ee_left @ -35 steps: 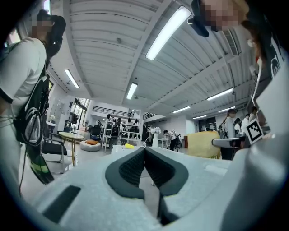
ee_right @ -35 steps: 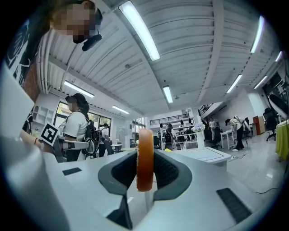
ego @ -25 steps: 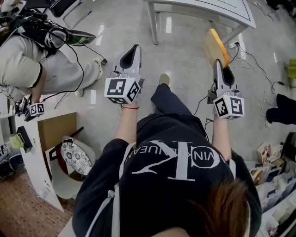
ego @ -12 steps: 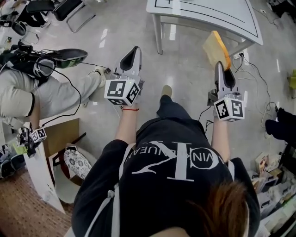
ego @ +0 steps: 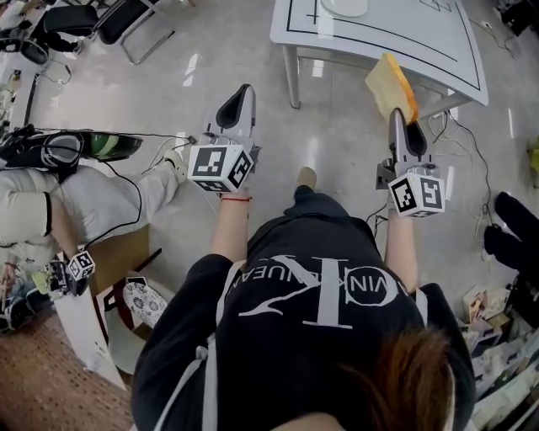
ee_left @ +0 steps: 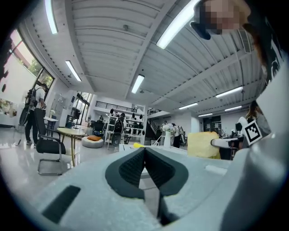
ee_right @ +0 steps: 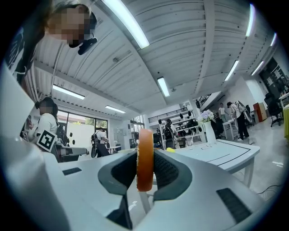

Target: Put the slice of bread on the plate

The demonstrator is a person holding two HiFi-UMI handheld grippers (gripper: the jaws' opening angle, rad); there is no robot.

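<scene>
My right gripper [ego: 405, 118] is shut on the slice of bread [ego: 388, 83], which stands on edge and sticks out ahead of the jaws, its brown crust [ee_right: 145, 159] pinched between the pads. In the left gripper view the bread [ee_left: 203, 144] shows as a pale yellow block to the right. My left gripper [ego: 239, 94] is held level beside it, shut, with nothing between its pads [ee_left: 144, 152]. A white plate [ego: 344, 7] lies on the white table [ego: 396, 38] ahead, at the picture's top edge. Both grippers hang over the floor, short of the table.
The table's legs [ego: 292, 76] stand just ahead. Cables [ego: 459, 118] trail on the floor under its right end. A person [ego: 50, 198] sits low at the left with another gripper. Black chairs [ego: 118, 15] stand at the far left; cluttered shelves [ego: 497, 337] are at the right.
The table has come nearer and lower in the head view, and the plate on it has come into sight. Both grippers moved forward together; the bread stays clamped the same way.
</scene>
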